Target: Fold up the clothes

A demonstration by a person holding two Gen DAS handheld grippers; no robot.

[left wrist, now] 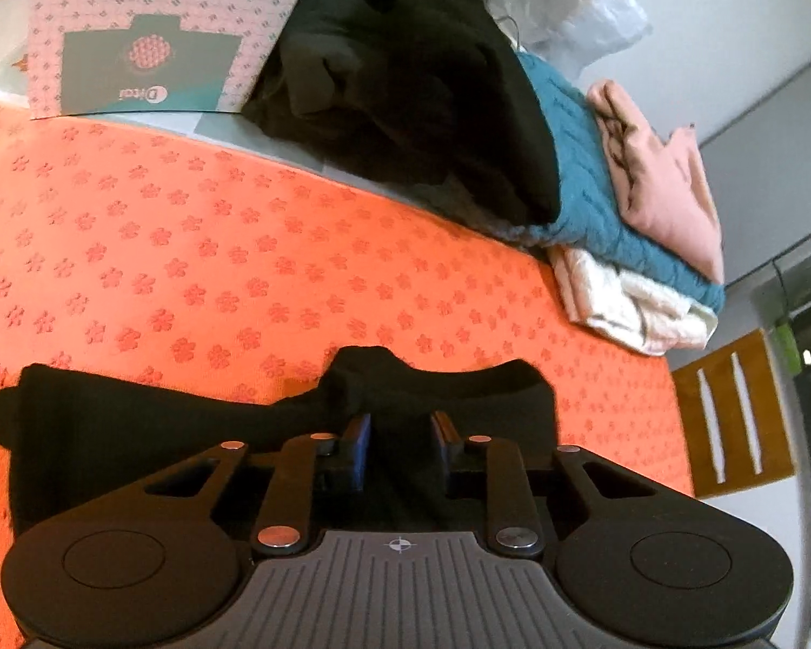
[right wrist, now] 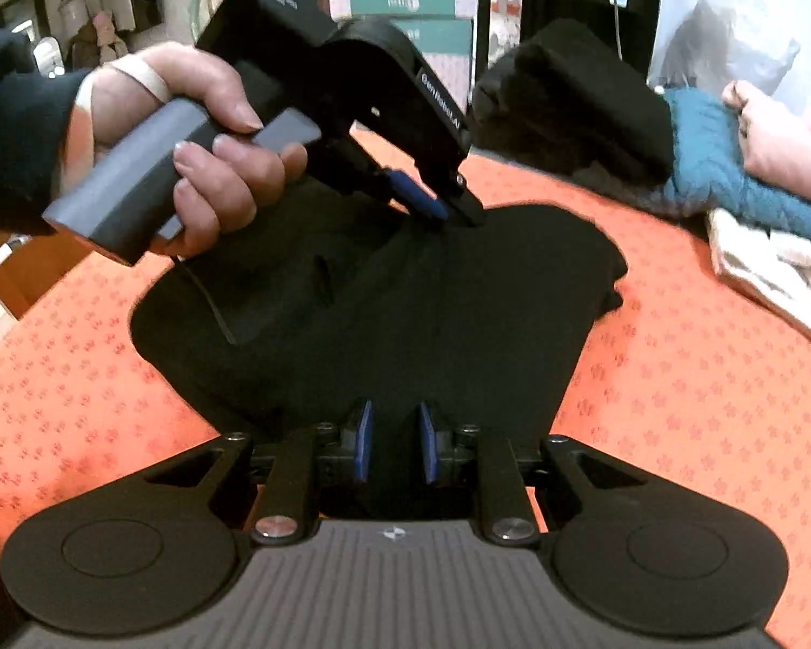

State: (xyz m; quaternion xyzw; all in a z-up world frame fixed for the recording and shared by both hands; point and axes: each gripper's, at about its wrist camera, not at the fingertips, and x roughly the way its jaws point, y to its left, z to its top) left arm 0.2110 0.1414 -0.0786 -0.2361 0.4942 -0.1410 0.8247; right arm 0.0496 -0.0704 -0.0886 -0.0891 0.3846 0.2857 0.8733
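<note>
Two hand-held grippers at one black garment point(right wrist: 394, 297), lying flat and partly folded on orange cloth point(right wrist: 676, 405) with a flower print, over the worktop.

Left hand-held gripper point(right wrist: 451, 211), seen from the right wrist view: held by a hand point(right wrist: 189, 146) in a dark sleeve, pointing down, blue pads closed on the far edge of the garment, a small peak of fabric pinched between them. Same grip in its own view point(left wrist: 400, 427): jaws narrow, black fabric bunched up between the pads.

Right hand-held gripper point(right wrist: 394, 438): jaws narrow, near edge of the garment between the blue pads, pads pressing on the fabric as far as visible.

Behind the garment, at the far side of the cloth: pile of clothes, with black item point(left wrist: 416, 86) on top, teal knit point(left wrist: 595, 200) beside it, pink piece point(left wrist: 659, 184) on the knit, white piece point(left wrist: 632, 308) under it. Patterned box point(left wrist: 151, 48) to the left of the pile, clear plastic bag point(left wrist: 578, 5) behind it.
</note>
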